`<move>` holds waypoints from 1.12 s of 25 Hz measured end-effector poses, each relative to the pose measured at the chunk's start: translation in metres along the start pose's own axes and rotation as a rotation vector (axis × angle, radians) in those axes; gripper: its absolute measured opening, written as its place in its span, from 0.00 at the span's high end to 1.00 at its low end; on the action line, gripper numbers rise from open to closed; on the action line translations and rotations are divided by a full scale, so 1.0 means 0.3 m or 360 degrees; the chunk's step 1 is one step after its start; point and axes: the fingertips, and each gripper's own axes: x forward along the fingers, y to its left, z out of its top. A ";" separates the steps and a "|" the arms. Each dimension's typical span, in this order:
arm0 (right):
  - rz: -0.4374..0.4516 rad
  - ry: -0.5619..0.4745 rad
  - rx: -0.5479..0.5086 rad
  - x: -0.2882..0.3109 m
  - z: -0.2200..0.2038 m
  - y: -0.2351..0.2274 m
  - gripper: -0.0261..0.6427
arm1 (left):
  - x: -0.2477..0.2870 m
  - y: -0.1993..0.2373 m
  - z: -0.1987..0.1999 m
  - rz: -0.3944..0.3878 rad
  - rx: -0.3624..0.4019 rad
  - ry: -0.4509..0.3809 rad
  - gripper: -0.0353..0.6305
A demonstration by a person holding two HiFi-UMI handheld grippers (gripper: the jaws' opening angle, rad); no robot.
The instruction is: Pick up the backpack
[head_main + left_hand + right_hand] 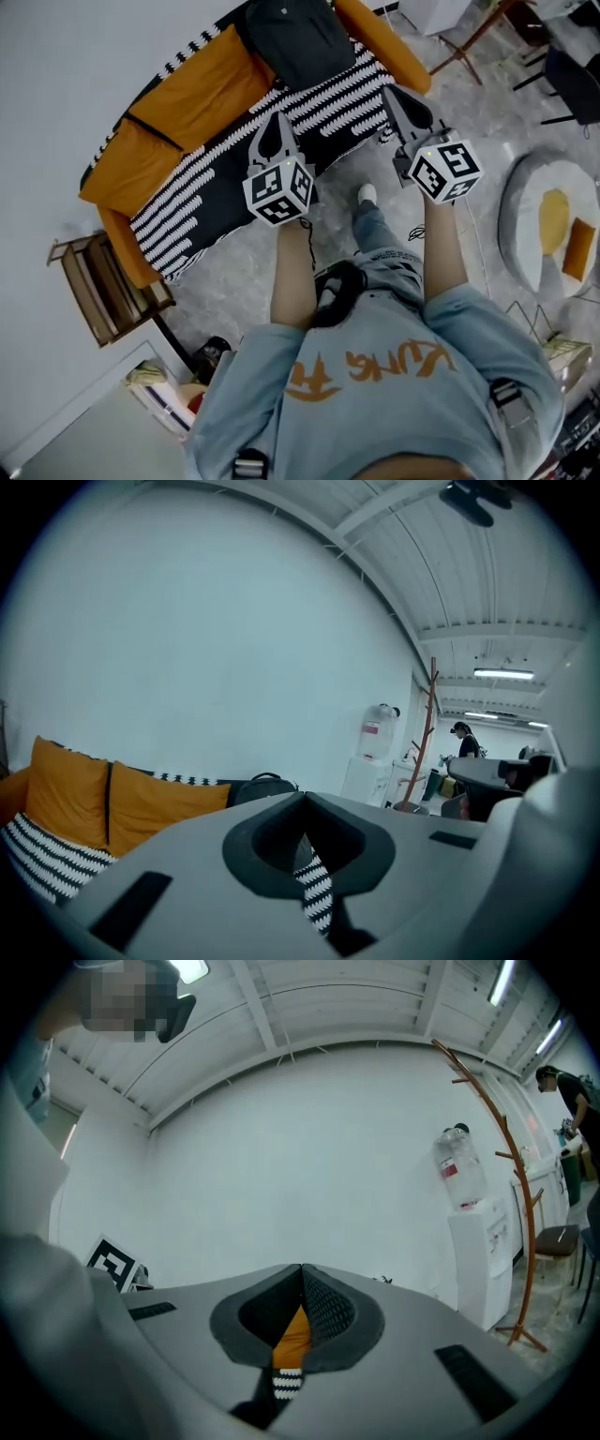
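Black backpack (295, 37) leans against the back of the orange sofa (178, 122), at its far end. Left gripper (276, 124) and right gripper (396, 98) are closed and empty, probably because neither has reached it yet.

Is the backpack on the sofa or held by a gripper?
On the sofa: the backpack lies at its far end. The left gripper and right gripper are shut, empty, apart from it.

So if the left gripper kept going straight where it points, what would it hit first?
Probably the black-and-white striped blanket on the orange sofa: it shows right past the shut left gripper. The dark grey backpack sits just beyond, though depth is unclear.
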 end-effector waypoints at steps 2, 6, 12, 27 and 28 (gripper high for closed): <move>-0.0029 0.0009 -0.0051 0.028 0.033 -0.073 0.96 | 0.075 -0.047 0.028 -0.0008 0.0036 0.0001 0.92; -0.0118 0.0035 -0.0088 0.059 0.071 -0.228 0.96 | 0.206 -0.128 0.072 -0.0017 0.0084 -0.0004 0.92; -0.0187 0.0099 -0.0093 0.115 0.076 -0.396 0.96 | 0.330 -0.190 0.091 -0.0011 0.0103 0.0006 0.92; -0.0023 0.0274 -0.0092 0.483 -0.045 -0.308 0.96 | 0.414 0.084 0.088 0.0188 0.0039 0.0038 0.92; -0.0023 0.0279 -0.0104 0.508 -0.045 -0.307 0.96 | 0.439 0.101 0.091 0.0181 0.0032 0.0041 0.92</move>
